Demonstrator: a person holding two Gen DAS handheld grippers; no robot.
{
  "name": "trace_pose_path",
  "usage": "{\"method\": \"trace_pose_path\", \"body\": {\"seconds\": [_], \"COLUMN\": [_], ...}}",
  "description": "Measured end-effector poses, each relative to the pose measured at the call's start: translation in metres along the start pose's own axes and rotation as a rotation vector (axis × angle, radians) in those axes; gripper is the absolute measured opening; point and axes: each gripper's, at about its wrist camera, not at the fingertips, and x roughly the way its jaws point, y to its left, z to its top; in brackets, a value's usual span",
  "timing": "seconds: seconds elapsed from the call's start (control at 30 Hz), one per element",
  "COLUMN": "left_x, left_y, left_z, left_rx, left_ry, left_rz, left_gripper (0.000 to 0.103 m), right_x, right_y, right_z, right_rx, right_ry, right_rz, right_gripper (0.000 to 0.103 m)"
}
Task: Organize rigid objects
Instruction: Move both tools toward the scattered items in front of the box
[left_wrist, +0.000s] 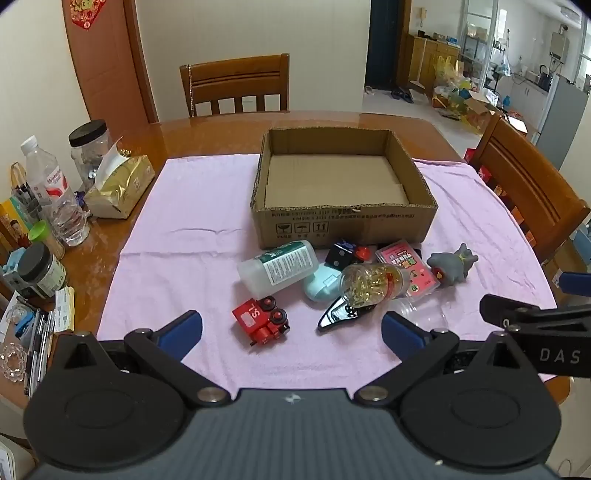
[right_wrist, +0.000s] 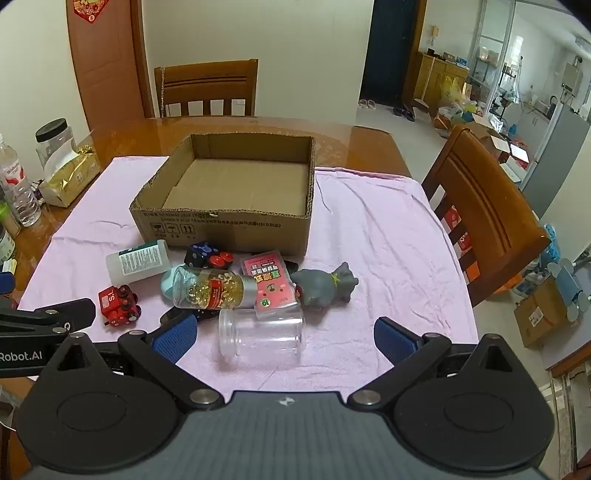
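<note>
An empty cardboard box stands on the pink cloth. In front of it lies a pile: a white bottle, a red toy train, a bottle of gold capsules, a black die, a pink card pack, a grey toy figure, a black pointed toy and a clear jar. My left gripper is open above the near cloth. My right gripper is open around the clear jar.
Wooden chairs stand at the far side and right. On the left table edge are a water bottle, a gold tissue pack, jars and pens.
</note>
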Motion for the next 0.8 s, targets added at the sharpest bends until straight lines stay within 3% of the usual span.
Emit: {"method": "trace_pose_path", "body": {"seconds": [0.8], "left_x": [-0.0072], "left_y": [0.0026], "left_z": [0.0013], "left_rx": [0.000], "left_ry": [-0.009], "left_rz": [-0.002], "left_gripper": [0.102], "right_x": [-0.0073], "right_y": [0.0031], "right_z": [0.0039], "right_rx": [0.004], "right_ry": [-0.006], "right_rz": [0.009], "right_gripper": [0.103]}}
